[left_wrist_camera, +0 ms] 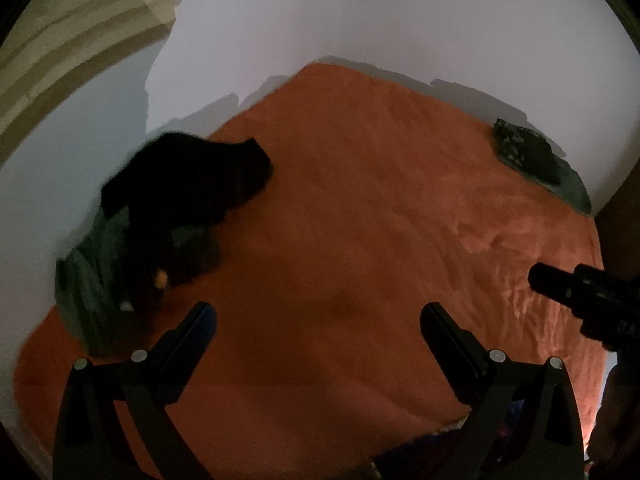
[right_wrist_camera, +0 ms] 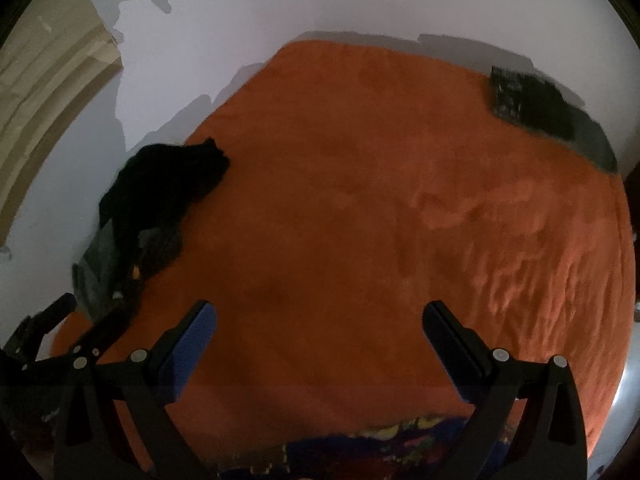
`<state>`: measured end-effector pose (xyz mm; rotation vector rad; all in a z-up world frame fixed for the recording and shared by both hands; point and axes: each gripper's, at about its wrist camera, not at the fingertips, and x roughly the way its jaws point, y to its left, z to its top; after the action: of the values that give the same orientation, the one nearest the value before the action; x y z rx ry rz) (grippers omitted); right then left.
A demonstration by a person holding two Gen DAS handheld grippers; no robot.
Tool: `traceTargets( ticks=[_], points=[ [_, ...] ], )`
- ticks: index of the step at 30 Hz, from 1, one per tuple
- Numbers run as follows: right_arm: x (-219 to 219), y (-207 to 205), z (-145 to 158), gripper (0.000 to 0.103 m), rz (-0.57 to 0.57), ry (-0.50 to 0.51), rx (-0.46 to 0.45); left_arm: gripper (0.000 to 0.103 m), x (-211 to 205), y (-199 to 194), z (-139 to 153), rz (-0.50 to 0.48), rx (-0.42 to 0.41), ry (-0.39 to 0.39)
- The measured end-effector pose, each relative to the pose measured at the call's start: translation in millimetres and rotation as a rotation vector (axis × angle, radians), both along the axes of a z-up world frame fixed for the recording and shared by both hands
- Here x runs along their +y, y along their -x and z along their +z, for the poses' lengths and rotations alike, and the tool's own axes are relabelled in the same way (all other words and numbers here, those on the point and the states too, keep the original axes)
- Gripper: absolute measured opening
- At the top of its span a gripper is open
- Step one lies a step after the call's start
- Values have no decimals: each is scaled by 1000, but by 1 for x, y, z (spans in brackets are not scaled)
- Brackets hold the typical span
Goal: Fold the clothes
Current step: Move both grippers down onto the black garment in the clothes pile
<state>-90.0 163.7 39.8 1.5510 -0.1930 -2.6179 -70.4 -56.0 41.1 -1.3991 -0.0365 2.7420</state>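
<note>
Your left gripper has its fingers spread wide with nothing between them, hanging over bare orange bedcover. Your right gripper is the same: fingers apart, empty, over the same cover.

Take the heap of dark clothes as your landmark. It lies against the wall on the left side of the bed, a black garment on top and a grey-green one showing under its near end. From your left fingers the heap sits ahead and to the left, near; from your right fingers it is also ahead and left, but farther off, with your left gripper between. So the left hand looks the nearer one for the first pick. The heap's long axis runs roughly along the wall, from its near grey-green end away toward its black far end.

Well apart from the heap, at the far right corner of the bed, a folded stack of dark patterned cloth lies against the wall. The middle of the bed between heap and stack is bare, which seems the likely folding ground.
</note>
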Motion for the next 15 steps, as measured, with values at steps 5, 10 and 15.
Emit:
traceTargets(
  ticks=[5, 10, 15],
  points=[
    [-13, 26, 35, 103, -5, -84, 83, 102, -18, 15, 19, -28, 38, -3],
    [-30, 46, 59, 103, 11, -112, 114, 102, -40, 24, 29, -36, 52, 5],
    [-65, 52, 62, 103, 106, -196, 121, 102, -60, 32, 31, -53, 88, 106]
  ],
)
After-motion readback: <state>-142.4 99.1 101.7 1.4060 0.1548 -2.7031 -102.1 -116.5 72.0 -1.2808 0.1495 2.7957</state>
